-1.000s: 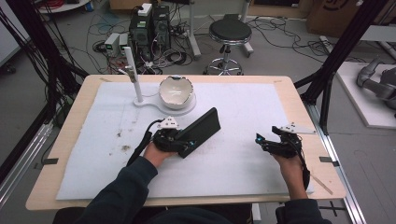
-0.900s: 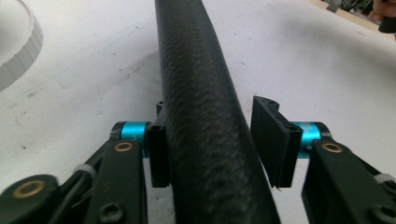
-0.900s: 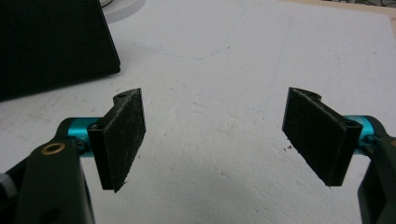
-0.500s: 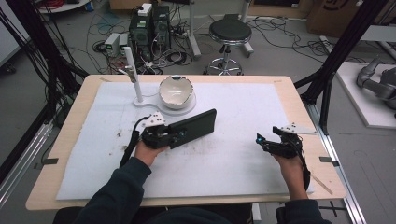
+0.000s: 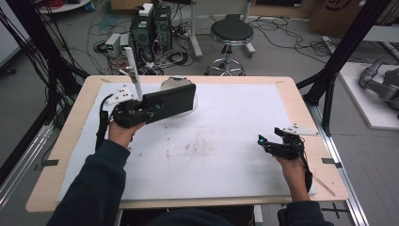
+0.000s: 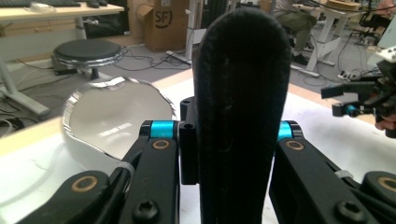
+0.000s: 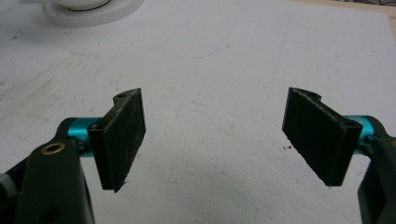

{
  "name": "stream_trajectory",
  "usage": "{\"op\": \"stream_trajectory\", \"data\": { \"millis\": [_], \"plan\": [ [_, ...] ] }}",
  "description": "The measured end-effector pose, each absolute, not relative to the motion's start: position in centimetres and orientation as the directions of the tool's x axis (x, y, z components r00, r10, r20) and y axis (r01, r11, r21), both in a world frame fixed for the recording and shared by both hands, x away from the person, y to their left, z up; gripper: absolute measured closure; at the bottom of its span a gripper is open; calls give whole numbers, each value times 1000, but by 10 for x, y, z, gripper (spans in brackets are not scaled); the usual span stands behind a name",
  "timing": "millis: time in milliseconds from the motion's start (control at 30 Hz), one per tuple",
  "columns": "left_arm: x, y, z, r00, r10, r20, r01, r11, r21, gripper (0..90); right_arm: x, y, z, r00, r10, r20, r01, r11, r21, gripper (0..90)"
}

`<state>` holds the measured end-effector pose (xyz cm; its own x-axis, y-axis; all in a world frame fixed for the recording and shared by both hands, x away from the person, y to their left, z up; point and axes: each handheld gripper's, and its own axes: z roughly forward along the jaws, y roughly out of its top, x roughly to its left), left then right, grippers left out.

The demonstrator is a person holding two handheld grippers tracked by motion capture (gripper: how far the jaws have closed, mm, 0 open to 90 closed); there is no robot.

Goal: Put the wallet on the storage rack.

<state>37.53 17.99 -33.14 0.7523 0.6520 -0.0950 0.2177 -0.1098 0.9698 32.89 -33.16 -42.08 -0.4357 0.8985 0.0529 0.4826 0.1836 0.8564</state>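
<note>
Landmark: the white foam mat point(image 5: 221, 155) covering the wooden table point(image 5: 301, 94). At the mat's far-left corner the left gripper point(image 5: 141, 110), seen in the high view, is raised above the surface and has its jaws closed on a flat black rectangular pad point(image 5: 171, 100), which projects from the jaws toward the mat's far edge and is tilted so that its free end sits higher. In the left gripper view the same black pad point(image 6: 240, 107) stands edge-on between the two jaws, pinched from both sides, with its rounded, felt-like end uppermost. Just behind the pad, at the mat's far edge, lies a round reflective bowl-like dish point(image 6: 114, 116) on a white base point(image 7: 91, 9); in the high view the pad partly covers it, and whether pad and dish touch cannot be told. A white upright post point(image 5: 133, 70) rises beside the dish at the mat's far-left corner. Near the mat's right edge, toward the person's side, the right gripper point(image 5: 277, 143) is held low over the mat; in the right gripper view its gripper point(image 7: 212, 135) shows both jaws spread wide with nothing between them, over bare, faintly soiled foam. The two grippers are well apart. Beyond the table stands a black round stool point(image 5: 231, 33).
</note>
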Motion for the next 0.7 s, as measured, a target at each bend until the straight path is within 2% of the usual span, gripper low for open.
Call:
{"op": "stream_trajectory", "data": {
  "millis": [233, 367, 500, 700],
  "plan": [
    [400, 200, -295, 731, 679, -64, 209, -133, 969, 732, 329, -332, -421, -436, 898, 56, 484, 182, 856, 215],
    [411, 197, -284, 737, 676, -14, 211, -210, 955, 732, 329, -333, -421, -435, 899, 57, 484, 180, 856, 215],
    [423, 189, -282, 748, 661, 59, 216, -326, 920, 732, 329, -333, -421, -430, 901, 60, 486, 175, 856, 215],
    [439, 178, -291, 755, 650, 88, 234, -393, 889, 732, 328, -334, -421, -429, 901, 60, 489, 175, 855, 215]
  ]
}}
